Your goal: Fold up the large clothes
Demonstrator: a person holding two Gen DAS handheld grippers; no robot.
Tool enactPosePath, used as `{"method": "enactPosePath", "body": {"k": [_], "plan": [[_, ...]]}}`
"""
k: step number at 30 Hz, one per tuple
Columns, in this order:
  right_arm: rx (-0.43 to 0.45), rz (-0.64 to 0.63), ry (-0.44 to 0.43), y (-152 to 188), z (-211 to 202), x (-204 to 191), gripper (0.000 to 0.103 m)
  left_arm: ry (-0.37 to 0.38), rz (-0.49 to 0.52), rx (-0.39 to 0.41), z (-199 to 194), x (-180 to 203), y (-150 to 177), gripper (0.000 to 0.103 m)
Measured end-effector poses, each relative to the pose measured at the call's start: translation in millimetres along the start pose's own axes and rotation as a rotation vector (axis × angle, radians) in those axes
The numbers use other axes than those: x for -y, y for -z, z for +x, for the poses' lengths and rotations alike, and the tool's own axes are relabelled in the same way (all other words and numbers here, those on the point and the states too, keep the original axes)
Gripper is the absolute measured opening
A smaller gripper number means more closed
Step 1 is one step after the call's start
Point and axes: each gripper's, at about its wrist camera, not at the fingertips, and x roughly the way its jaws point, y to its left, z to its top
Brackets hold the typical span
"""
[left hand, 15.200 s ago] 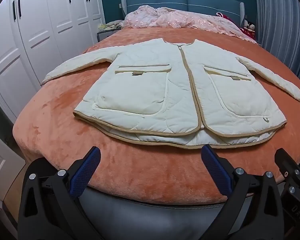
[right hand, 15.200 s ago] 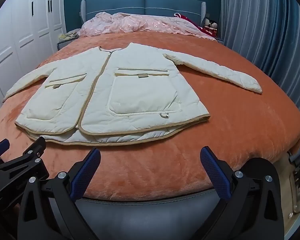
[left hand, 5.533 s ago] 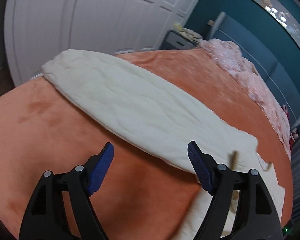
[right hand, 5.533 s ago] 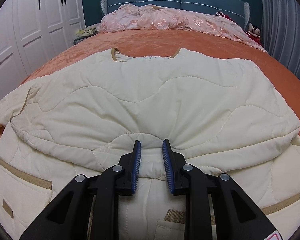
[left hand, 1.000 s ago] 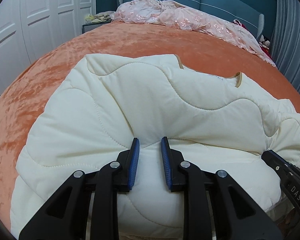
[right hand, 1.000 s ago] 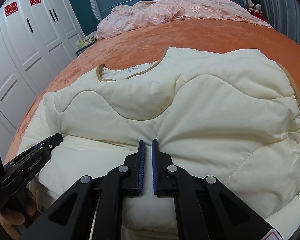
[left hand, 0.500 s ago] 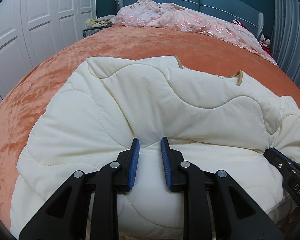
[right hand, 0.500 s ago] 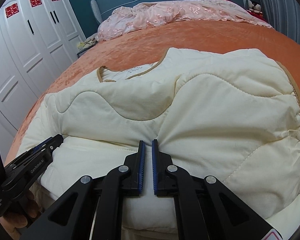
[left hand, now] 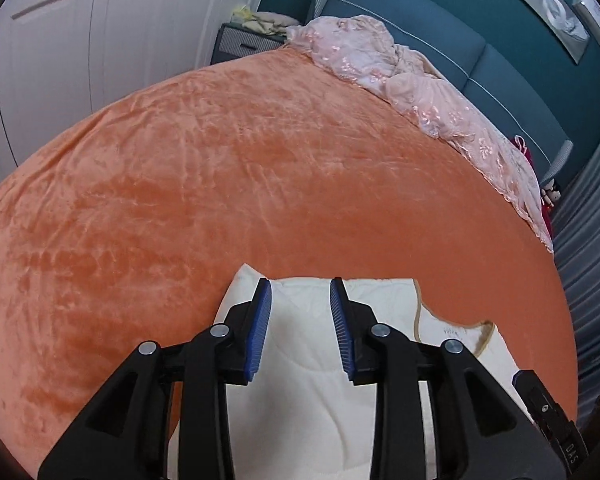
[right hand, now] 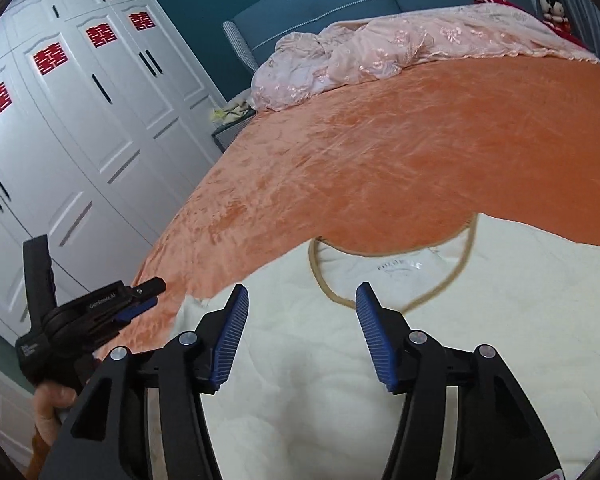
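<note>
The cream quilted jacket (left hand: pixel 300 380) lies folded into a compact bundle on the orange bed cover (left hand: pixel 220 184), near its front edge. Its tan-trimmed neckline (right hand: pixel 396 276) faces up at the far end of the bundle. My left gripper (left hand: pixel 300 292) is open and empty, its blue pads either side of the bundle's far left corner. My right gripper (right hand: pixel 302 296) is open and empty above the jacket (right hand: pixel 340 392), just short of the neckline. The left gripper also shows in the right wrist view (right hand: pixel 140 300), at the bundle's left side.
A pink lace blanket (left hand: pixel 420 92) lies bunched along the blue headboard (left hand: pixel 440 44). White wardrobes (right hand: pixel 60 140) stand left of the bed, with a small nightstand (left hand: pixel 244 40) beside them. Grey curtains (left hand: pixel 592 248) hang on the right.
Both grippers have let go of the jacket and opened. The upper layer they were holding now lies flat, folded over, and both grippers have lifted and tipped up toward the headboard.
</note>
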Motion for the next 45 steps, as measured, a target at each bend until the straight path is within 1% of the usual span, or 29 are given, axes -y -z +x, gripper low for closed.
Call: {"method": "enactPosePath", "body": {"k": [3,5,7,8,10,12,14,15,16,17,18,20,22,24,32,33,34,35,36,38,40,41,42,43,44,45], "plan": [[-0.052,0.048,0.018,-19,44,2,0.057,0.026,-0.053,-0.075,33,-7,-10,0.029],[-0.101,0.085,0.019,-28,73,5,0.057,0.026,-0.077,-0.119,51,-12,-10,0.029],[-0.152,0.108,0.020,-29,99,7,0.057,0.042,-0.098,-0.153,66,-18,-6,0.029],[-0.181,0.117,0.026,-29,111,8,0.057,0.045,-0.101,-0.164,71,-20,-2,0.029],[-0.218,0.134,0.034,-25,130,10,0.057,0.046,-0.085,-0.160,76,-23,7,0.029],[-0.249,0.119,0.040,-20,144,8,0.053,0.039,-0.051,-0.144,79,-25,15,0.028],[-0.287,0.066,-0.007,-13,154,2,0.023,0.031,-0.018,-0.113,79,-25,24,0.027],[-0.300,0.022,-0.017,-11,156,-2,0.004,0.025,0.003,-0.096,78,-24,28,0.027],[-0.282,-0.021,-0.004,-9,153,-7,0.003,0.015,0.024,-0.080,78,-23,30,0.027],[-0.243,-0.043,-0.004,-9,147,-10,0.003,0.007,0.038,-0.066,77,-22,33,0.027],[-0.210,-0.041,-0.007,-9,141,-9,0.002,0.001,0.047,-0.054,76,-21,34,0.027],[-0.171,-0.021,0.006,-10,136,-2,0.002,-0.001,0.049,-0.035,76,-22,37,0.027],[-0.169,-0.036,0.055,-6,142,0,0.001,-0.004,0.047,-0.025,76,-23,39,0.027],[-0.184,-0.040,0.083,1,150,2,0.001,-0.007,0.055,-0.016,76,-22,40,0.027],[-0.158,-0.032,0.091,6,153,10,0.000,-0.060,0.107,0.018,79,-14,46,0.027],[-0.126,-0.029,0.108,5,146,10,0.000,-0.064,0.110,0.018,79,-14,46,0.027],[-0.077,-0.021,0.150,4,134,10,0.001,-0.068,0.110,0.018,79,-13,46,0.027],[-0.013,0.008,0.203,1,117,14,0.004,-0.071,0.110,0.015,80,-14,46,0.027],[0.035,0.048,0.214,-3,100,22,0.005,-0.072,0.111,0.012,80,-14,45,0.027],[0.095,0.139,0.222,-11,63,50,0.006,-0.079,0.114,0.001,80,-12,42,0.027],[0.142,0.196,0.245,-19,24,83,0.013,-0.106,0.118,-0.016,75,-7,37,0.027],[0.166,0.219,0.262,-22,4,102,0.013,-0.118,0.122,-0.018,69,-3,34,0.026],[0.185,0.236,0.289,-24,-14,121,0.014,-0.112,0.124,-0.009,61,4,32,0.026],[0.201,0.252,0.321,-26,-32,141,0.022,-0.087,0.124,0.002,53,11,30,0.027],[0.211,0.270,0.355,-27,-45,160,0.038,-0.049,0.120,0.008,44,22,28,0.029],[0.217,0.294,0.384,-26,-57,179,0.047,-0.003,0.113,0.000,39,36,26,0.039]]}}
